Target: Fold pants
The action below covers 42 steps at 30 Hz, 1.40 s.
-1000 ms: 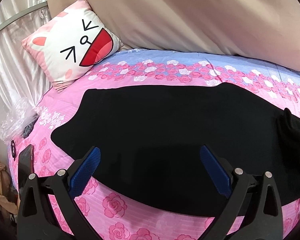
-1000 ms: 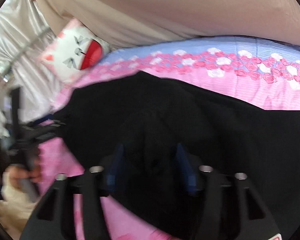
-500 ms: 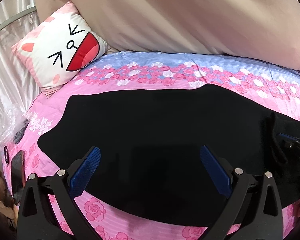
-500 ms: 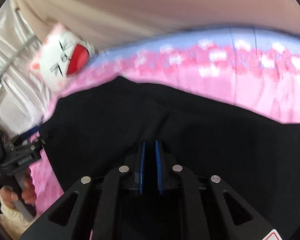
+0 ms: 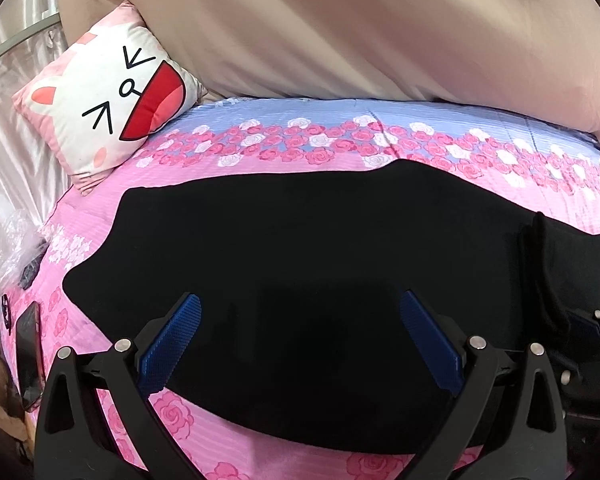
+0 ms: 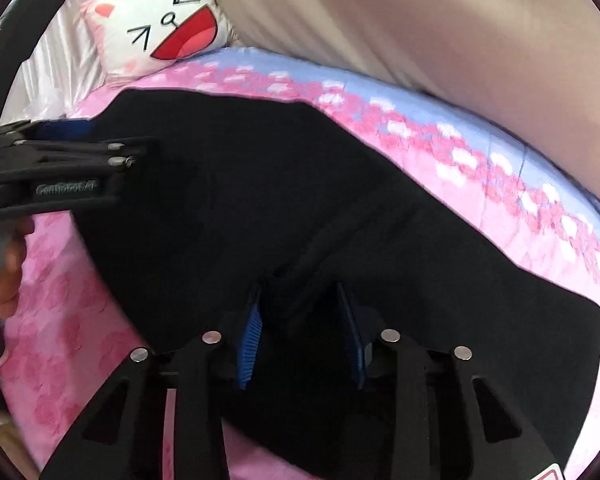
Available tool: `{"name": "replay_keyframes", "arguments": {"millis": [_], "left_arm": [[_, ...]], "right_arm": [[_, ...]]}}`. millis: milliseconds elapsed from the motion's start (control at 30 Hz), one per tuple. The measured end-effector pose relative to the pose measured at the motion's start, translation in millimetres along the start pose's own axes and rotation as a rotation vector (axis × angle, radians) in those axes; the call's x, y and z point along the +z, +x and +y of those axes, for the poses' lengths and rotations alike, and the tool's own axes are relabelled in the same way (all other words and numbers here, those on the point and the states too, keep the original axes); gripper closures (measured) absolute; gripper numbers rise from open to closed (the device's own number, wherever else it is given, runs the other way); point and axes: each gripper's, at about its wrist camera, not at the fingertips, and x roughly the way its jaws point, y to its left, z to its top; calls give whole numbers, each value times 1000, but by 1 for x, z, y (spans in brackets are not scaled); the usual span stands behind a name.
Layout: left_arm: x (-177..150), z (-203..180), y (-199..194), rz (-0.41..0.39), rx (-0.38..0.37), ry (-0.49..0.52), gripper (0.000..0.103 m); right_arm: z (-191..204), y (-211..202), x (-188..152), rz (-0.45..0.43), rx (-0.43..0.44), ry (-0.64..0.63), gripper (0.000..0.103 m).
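Directly ahead of and below both pairs of jaws, the black pants (image 5: 308,272) lie flat on the pink flowered bed (image 5: 260,168), and their long axis runs across the view of each wrist camera, from the cat pillow (image 5: 112,100) side toward the far right. The left gripper (image 5: 300,344) hovers over the near edge of the cloth with its jaws wide and nothing between them. The right gripper (image 6: 300,332) stands nearer to the fold point: its jaws are narrow and have just been opening a little again, with a raised ridge of black fabric between the blue pads (image 6: 250,344); whether the pads press on it cannot be told from the blurred picture. Probably the coming move depends on this ridge, because it lies just between the right jaws, while the left jaws are well apart from it, toward the other end.
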Motion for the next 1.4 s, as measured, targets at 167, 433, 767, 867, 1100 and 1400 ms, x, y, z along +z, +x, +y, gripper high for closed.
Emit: {"name": "replay_keyframes", "arguments": {"millis": [167,433,767,867,1100,1400], "left_arm": [[-2,8,3,9,6,-15,5],[-5,12,8,25,19,-3,5],[-7,3,-11,2,-138,-49,5],[-9,-16,-11,20,-123,-16,5],[-10,-35,-31,16,-113,1,5],[-7,-54,-40,55,-119,12,5]], "right_arm": [[1,-14,25,-73,60,41,91],[5,-8,22,-40,167,73,72],[-182,-105,-108,-88,-73,633,35],[-209,-92,-139,-77,8,730,35],[-180,-54,-124,-124,184,709,55],[-186,-104,-116,-199,185,671,88]]}}
